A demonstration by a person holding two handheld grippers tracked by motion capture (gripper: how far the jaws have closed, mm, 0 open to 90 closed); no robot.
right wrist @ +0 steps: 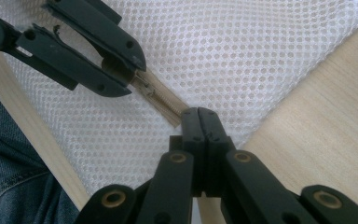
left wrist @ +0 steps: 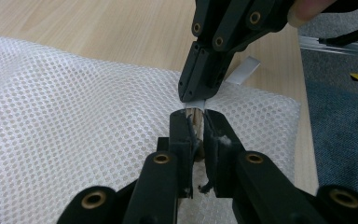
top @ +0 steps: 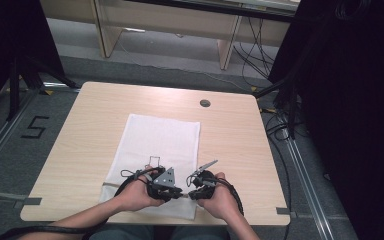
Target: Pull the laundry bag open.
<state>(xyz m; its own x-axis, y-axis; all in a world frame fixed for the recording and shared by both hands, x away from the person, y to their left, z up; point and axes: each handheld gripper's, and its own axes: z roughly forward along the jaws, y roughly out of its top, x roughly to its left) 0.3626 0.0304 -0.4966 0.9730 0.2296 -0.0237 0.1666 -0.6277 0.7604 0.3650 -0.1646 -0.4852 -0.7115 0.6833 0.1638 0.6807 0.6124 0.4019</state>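
Soft, even light falls from above on the pale surface (top: 105, 125), with faint shadows and no glare. The high view's edges sink into darkness. In both gripper views the white mesh (left wrist: 74, 116) is sharp, while the nearest black fingers (right wrist: 200, 126) look slightly soft.

High view: fixed above person's side, faces forward and down, far off; takes in whole counter (top: 230, 135), floor beyond, hands at near edge. Left gripper view: rides left gripper (left wrist: 196, 122), very near, looks along own fingers (left wrist: 182, 135) low across mesh bag (left wrist: 74, 107) toward counter's right edge. Right gripper view: rides right gripper (right wrist: 199, 114), very near, looks steeply down. Shared: both gripper views show bag's near edge and the other gripper; high view holds same spot at near middle.
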